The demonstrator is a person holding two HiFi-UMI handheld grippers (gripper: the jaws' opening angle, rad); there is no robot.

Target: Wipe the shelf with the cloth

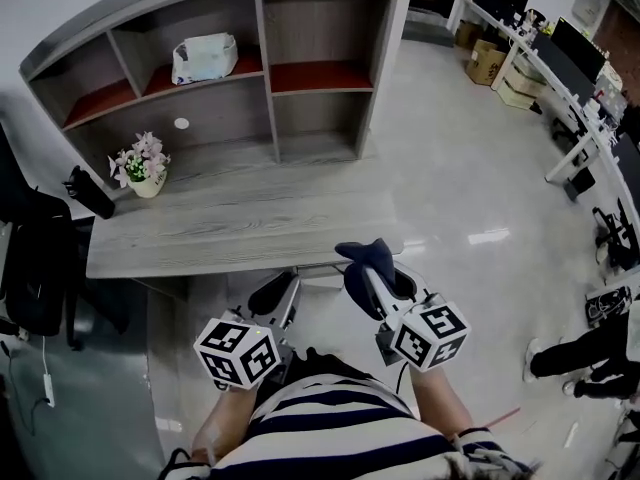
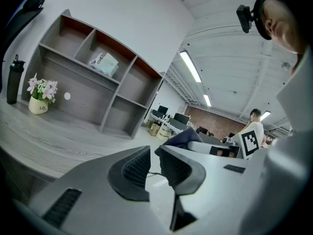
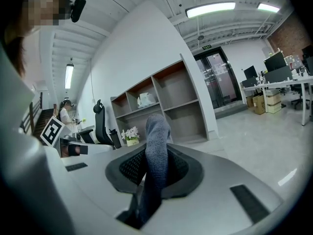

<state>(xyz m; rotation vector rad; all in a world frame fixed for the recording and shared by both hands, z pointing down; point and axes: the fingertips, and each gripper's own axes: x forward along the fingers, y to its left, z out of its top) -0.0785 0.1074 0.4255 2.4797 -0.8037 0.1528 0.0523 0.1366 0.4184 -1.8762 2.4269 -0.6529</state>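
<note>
r gripper (image 3: 155,166) clamped on dark blue cloth (image 3: 157,131) sticking up past its tips, l gripper (image 2: 154,164) beside it w/ jaws slightly apart, empty, shelf (image 1: 320,26) well ahead of both.

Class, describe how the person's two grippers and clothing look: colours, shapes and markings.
The left gripper and right gripper are light grey tools with dark ribbed pads inside the jaws. Each carries a white cube printed with black square markers. The person wears a dark-and-white striped shirt.
</note>
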